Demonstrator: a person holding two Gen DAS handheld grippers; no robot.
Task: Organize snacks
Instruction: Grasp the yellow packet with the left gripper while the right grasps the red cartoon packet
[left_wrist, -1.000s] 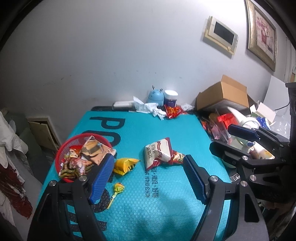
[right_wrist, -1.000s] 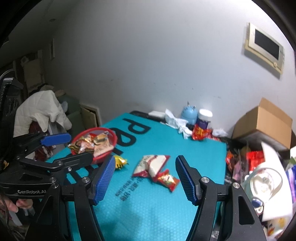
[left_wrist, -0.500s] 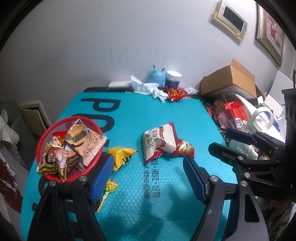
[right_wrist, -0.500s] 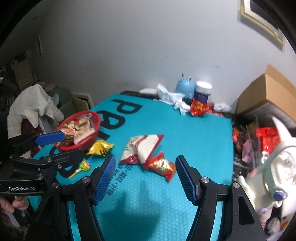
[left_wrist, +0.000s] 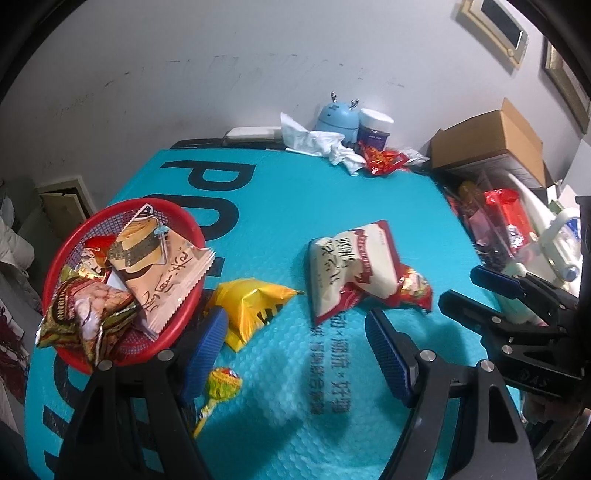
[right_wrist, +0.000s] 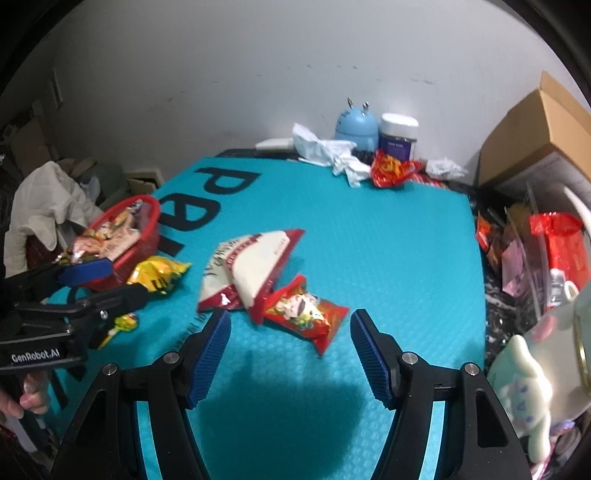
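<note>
Both claws stand apart and empty: the left gripper (left_wrist: 295, 350) hangs near the yellow packet (left_wrist: 251, 306) and lollipop (left_wrist: 218, 387), the right gripper (right_wrist: 290, 350) just short of the small red packet (right_wrist: 306, 314). That red packet is tucked under the white bag (right_wrist: 251, 266), so a grab could drag both. The red basket (left_wrist: 74, 236) on the left is heaped, and another packet may slide off.

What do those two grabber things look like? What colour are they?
Both are black plastic claws with two fingers each. The left gripper and right gripper have ridged blue pads inside the fingers and silver bolts at the joints. One body carries white lettering, GenRobot.AI.
</note>
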